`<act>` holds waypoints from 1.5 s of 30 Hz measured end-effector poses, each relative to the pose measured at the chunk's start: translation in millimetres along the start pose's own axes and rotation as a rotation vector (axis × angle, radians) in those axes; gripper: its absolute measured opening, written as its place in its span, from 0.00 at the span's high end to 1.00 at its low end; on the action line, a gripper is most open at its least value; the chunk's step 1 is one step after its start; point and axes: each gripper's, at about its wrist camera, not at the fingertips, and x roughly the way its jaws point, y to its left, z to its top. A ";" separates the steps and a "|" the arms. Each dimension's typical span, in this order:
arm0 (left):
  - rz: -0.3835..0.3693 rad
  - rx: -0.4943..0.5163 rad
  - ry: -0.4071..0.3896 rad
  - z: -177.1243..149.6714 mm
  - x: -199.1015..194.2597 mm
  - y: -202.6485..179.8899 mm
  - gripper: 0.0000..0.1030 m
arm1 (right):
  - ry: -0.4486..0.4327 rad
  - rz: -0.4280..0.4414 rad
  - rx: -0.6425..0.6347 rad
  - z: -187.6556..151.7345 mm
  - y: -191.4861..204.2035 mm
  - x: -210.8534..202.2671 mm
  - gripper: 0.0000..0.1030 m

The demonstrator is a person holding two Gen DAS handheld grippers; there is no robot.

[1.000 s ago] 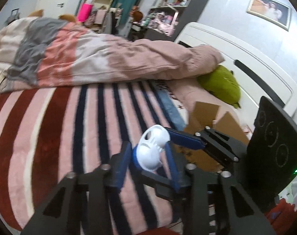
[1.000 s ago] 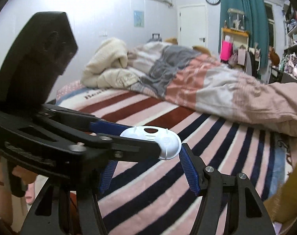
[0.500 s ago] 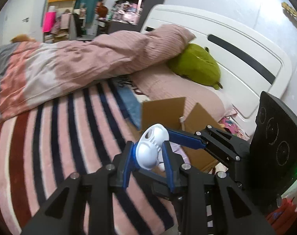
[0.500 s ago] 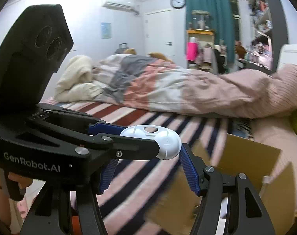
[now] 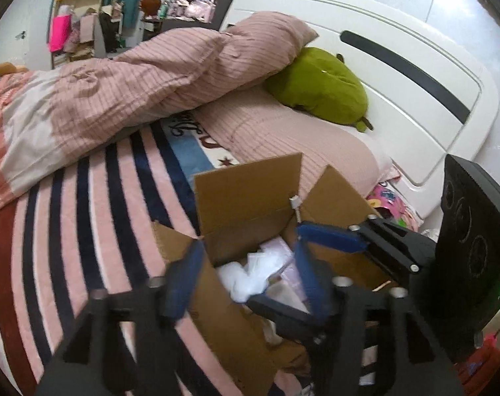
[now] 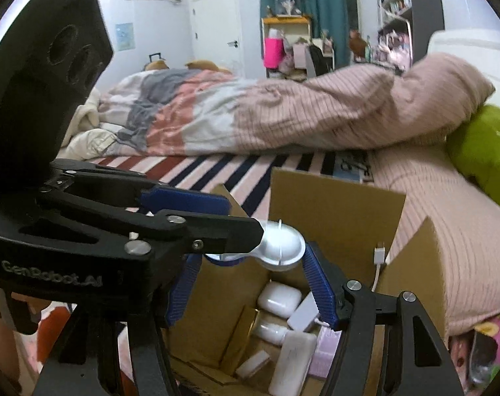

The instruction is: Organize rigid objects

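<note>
L gripper (image 5: 246,279) fingers spread wide apart, nothing between them, pointing toward 12 o'clock. R gripper (image 6: 250,275) enters L view from 3 o'clock, crossing in front; its blue pads (image 6: 319,288) look parted, closure unclear.

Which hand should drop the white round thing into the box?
Right. The right gripper holds the white round thing above the open cardboard box, while the left gripper is open and holds nothing.
</note>
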 end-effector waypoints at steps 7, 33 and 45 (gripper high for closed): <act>0.142 -0.023 -0.079 -12.7 -29.6 12.8 0.17 | -0.006 0.003 0.004 -3.0 2.5 -6.4 0.23; 0.436 -0.183 -0.294 -87.6 -159.4 69.2 0.09 | -0.177 0.000 -0.065 -1.1 52.3 -53.9 0.02; 0.470 -0.182 -0.296 -89.8 -163.5 71.0 0.09 | -0.181 0.011 -0.057 -1.4 52.4 -55.1 0.02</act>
